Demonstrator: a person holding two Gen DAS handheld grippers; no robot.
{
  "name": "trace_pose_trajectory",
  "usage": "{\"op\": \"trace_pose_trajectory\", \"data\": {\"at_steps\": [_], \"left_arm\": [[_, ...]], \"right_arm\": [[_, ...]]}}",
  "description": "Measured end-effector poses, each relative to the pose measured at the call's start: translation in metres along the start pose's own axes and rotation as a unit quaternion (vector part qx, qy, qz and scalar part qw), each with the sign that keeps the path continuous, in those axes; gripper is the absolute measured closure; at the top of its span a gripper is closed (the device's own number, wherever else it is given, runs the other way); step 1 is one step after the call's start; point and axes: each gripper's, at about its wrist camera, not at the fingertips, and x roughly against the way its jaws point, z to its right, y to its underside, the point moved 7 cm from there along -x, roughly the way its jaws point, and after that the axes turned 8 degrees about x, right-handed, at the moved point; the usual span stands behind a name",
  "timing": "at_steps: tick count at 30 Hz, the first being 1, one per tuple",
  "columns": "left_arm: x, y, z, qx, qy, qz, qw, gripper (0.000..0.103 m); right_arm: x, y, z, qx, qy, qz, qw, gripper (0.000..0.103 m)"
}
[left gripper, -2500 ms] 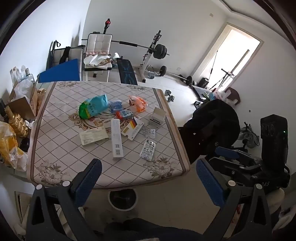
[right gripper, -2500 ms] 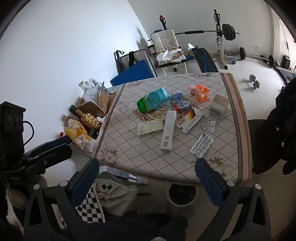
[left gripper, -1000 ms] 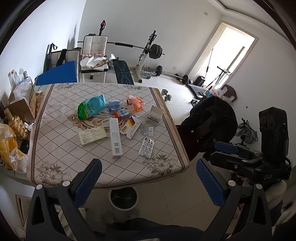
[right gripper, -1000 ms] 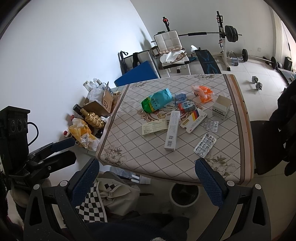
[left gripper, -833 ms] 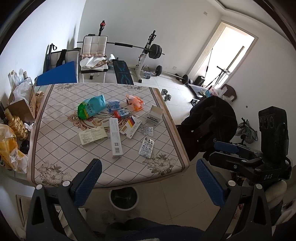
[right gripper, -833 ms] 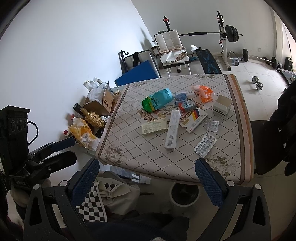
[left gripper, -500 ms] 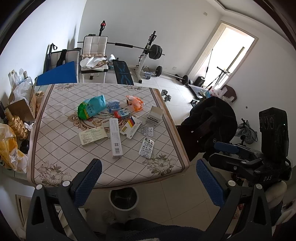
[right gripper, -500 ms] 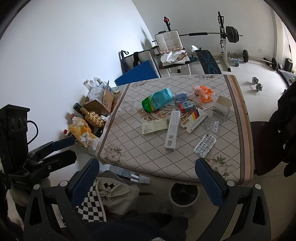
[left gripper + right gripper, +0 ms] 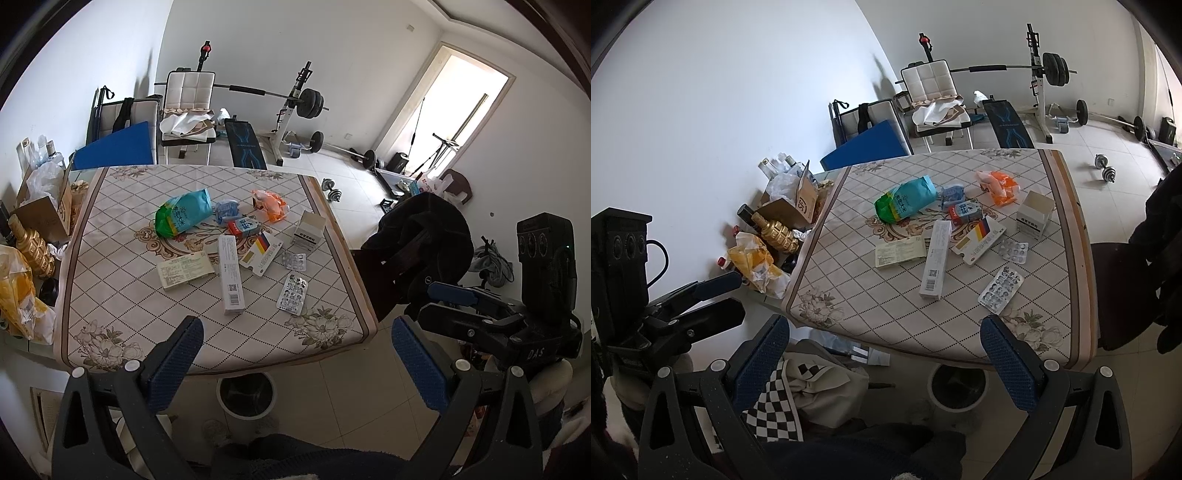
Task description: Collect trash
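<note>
I have both tools held back from the surface [image 9: 110, 236], short of its near edge. The left gripper [image 9: 295, 354] has its jaws spread wide with nothing between them, and the right gripper [image 9: 886, 354] is the same, jaws spread and empty.

The trash lies in a loose cluster around the middle of the surface. Farthest back is a green and blue bag [image 9: 183, 217], lying on its side. Just right of it is a small crumpled blue packet [image 9: 227, 209], and beyond that an orange wrapper [image 9: 271, 201]. A small red and blue carton [image 9: 244, 226] sits just in front of the blue packet. A long white box [image 9: 231, 273] runs toward me from the centre. Beside its left side is a flat pale leaflet [image 9: 184, 269], and at its right a flat box with a black, red and yellow stripe [image 9: 263, 251]. Near the right edge a white box [image 9: 310, 233] stands upright with its top open. Two pill strips lie in front of it: a smaller one [image 9: 294, 260] and a larger one [image 9: 292, 293] nearer me; I can't quite tell whether any tablets remain in them.

On the floor below the near edge stands a round bin [image 9: 246, 395], also visible from the right wrist camera [image 9: 958, 387].
</note>
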Motion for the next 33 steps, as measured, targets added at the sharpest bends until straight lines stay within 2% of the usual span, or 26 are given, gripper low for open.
{"op": "trace_pose_trajectory", "data": {"at_steps": [19, 25, 27, 29, 31, 33], "left_arm": [[0.000, 0.004, -0.006, 0.001, -0.004, 0.000, 1.0000, 0.000], [-0.008, 0.003, -0.019, 0.005, -0.007, -0.009, 0.9999, 0.000], [-0.016, 0.000, -0.028, 0.004, -0.032, -0.007, 0.9994, 0.000], [-0.027, -0.005, -0.042, -0.002, -0.086, -0.001, 0.9963, 0.000], [-0.047, -0.012, -0.064, -0.016, -0.162, 0.011, 0.9867, 0.000], [-0.074, -0.013, -0.086, -0.019, -0.205, 0.004, 0.9785, 0.000]], "right_arm": [[-0.004, 0.002, -0.002, 0.001, -0.001, -0.001, 1.000, 0.000], [-0.011, 0.003, -0.001, -0.008, 0.003, -0.004, 1.000, 0.000], [-0.017, 0.003, 0.003, -0.019, 0.013, -0.008, 1.000, 0.000], [-0.028, 0.003, 0.011, -0.039, 0.032, -0.012, 0.999, 0.000], [-0.046, 0.005, 0.031, -0.071, 0.063, -0.028, 0.995, 0.000], [-0.071, 0.011, 0.057, -0.106, 0.105, -0.044, 0.988, 0.000]]}}
